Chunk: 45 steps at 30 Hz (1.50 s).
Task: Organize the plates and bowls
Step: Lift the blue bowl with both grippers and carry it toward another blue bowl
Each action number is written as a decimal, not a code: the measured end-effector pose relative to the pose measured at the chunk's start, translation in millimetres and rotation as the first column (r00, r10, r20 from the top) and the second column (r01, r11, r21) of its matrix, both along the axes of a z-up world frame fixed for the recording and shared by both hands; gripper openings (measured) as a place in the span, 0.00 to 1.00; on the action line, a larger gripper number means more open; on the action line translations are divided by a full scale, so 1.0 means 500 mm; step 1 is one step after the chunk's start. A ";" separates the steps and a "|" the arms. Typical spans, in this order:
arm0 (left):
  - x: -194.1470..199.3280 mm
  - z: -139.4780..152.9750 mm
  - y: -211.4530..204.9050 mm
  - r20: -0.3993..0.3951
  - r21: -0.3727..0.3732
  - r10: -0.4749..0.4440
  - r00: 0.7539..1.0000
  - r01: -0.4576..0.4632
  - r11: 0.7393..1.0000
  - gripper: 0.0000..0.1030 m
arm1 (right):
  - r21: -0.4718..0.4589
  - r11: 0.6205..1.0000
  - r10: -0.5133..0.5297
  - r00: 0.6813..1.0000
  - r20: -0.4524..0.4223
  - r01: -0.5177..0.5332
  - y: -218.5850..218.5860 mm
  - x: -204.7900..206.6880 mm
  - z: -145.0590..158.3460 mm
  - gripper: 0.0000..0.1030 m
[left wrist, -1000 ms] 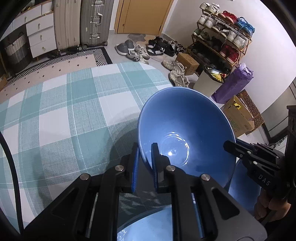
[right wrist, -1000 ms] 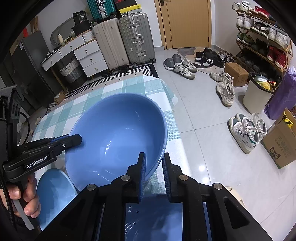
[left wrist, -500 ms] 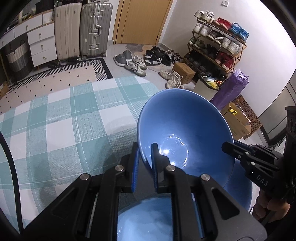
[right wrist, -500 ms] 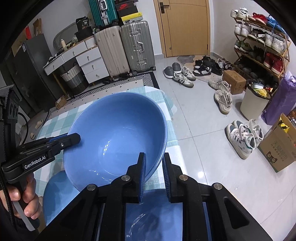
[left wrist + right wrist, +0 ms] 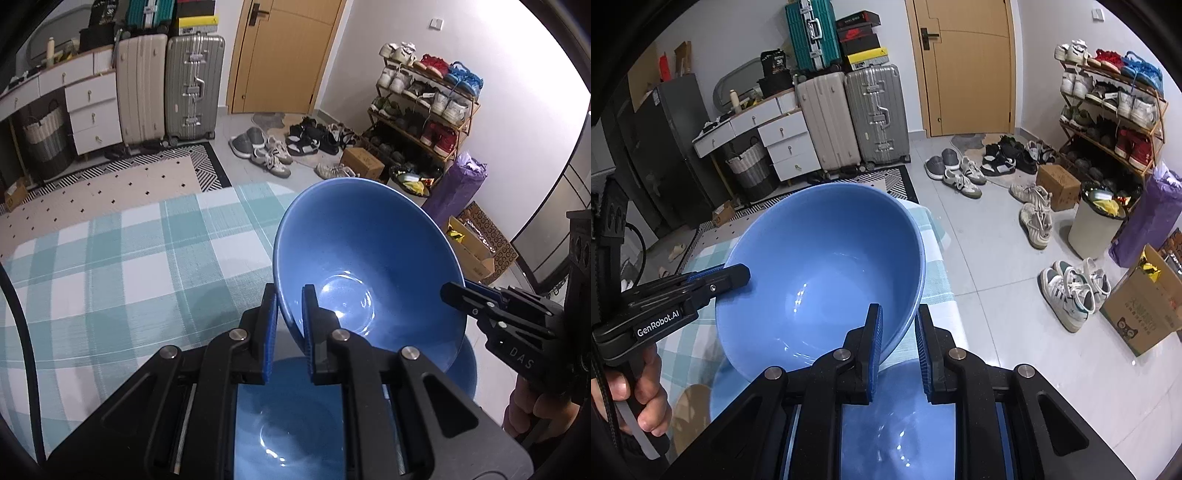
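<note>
lower bowl [image 5: 295,417]: partly hidden behind tool | shoe rack [image 5: 1115,110]: labels unreadable

Blue bowl [image 5: 369,258] tilted, rim pinched between left tongs [image 5: 288,321] and right tongs [image 5: 452,290] above checked tablecloth [image 5: 129,266]

A table [image 5: 110,266] is covered by a teal-and-white checked tablecloth [image 5: 155,240]. Directly on that cloth, at the near right corner of the table, a blue bowl [image 5: 288,424] is seen resting below the lifted things, with a blue plate [image 5: 469,365] just beside it toward the table's right edge. The rest of the visible cloth is seen bare.
</note>
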<state>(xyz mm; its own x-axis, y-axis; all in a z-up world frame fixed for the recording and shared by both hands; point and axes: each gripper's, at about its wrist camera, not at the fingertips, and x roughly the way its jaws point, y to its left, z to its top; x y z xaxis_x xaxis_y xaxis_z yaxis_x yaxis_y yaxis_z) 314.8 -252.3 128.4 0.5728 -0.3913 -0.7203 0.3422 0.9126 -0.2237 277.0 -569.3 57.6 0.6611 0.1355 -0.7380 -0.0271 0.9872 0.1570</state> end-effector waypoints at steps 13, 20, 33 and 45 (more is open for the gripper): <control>-0.161 0.119 0.032 0.055 -0.002 0.003 0.998 -0.003 1.000 0.10 | 0.002 1.000 0.024 0.997 0.069 -0.024 0.029 -0.105 0.085 0.18; -0.224 0.130 0.055 0.051 -0.019 0.015 0.999 -0.014 1.000 0.10 | -0.001 0.999 0.045 0.996 0.074 -0.046 0.048 -0.141 0.094 0.18; -0.312 0.129 0.093 0.069 -0.016 0.023 0.997 -0.022 1.000 0.10 | -0.005 0.996 0.085 0.993 0.082 -0.085 0.088 -0.190 0.091 0.18; -0.353 0.111 0.143 0.060 -0.013 0.039 0.997 -0.038 0.999 0.10 | 0.001 0.993 0.116 0.991 0.068 -0.117 0.123 -0.221 0.067 0.18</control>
<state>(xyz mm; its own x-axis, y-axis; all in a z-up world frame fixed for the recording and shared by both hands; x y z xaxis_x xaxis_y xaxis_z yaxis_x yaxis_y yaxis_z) 138.4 -181.1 184.1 0.6301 -0.3762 -0.6794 0.3200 0.9229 -0.2142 166.3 -507.8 91.3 0.6891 0.2183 -0.6910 -0.1525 0.9759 0.1562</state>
